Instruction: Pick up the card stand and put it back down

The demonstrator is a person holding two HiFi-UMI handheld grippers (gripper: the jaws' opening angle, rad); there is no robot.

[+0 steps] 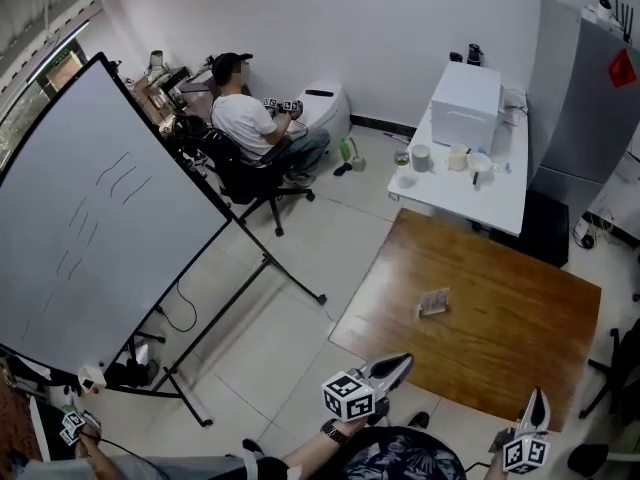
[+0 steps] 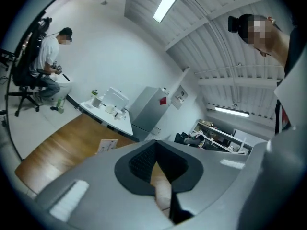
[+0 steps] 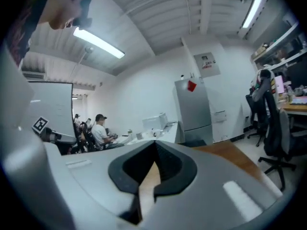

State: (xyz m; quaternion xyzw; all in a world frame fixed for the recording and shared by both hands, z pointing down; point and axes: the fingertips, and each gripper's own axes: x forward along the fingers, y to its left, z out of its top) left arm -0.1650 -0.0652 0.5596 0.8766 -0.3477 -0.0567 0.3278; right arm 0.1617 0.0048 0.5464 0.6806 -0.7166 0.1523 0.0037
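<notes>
The card stand (image 1: 432, 301), a small upright holder with a printed white card, stands near the middle of the brown wooden table (image 1: 520, 348). In the left gripper view the card stand (image 2: 107, 146) shows just left of the jaws, some way off. My left gripper (image 1: 404, 361) hovers over the table's near edge, pointing toward the stand, its jaws shut with nothing between them. My right gripper (image 1: 540, 394) is raised by the table's near right corner, also shut and empty. The card stand does not show in the right gripper view. Both grippers are well short of it.
A large whiteboard on a wheeled frame (image 1: 100, 218) fills the left. A person sits on an office chair (image 1: 255, 128) at the back. A white table (image 1: 505, 193) beyond the wooden one holds a white box and cups. A grey cabinet (image 1: 585, 98) stands at the right.
</notes>
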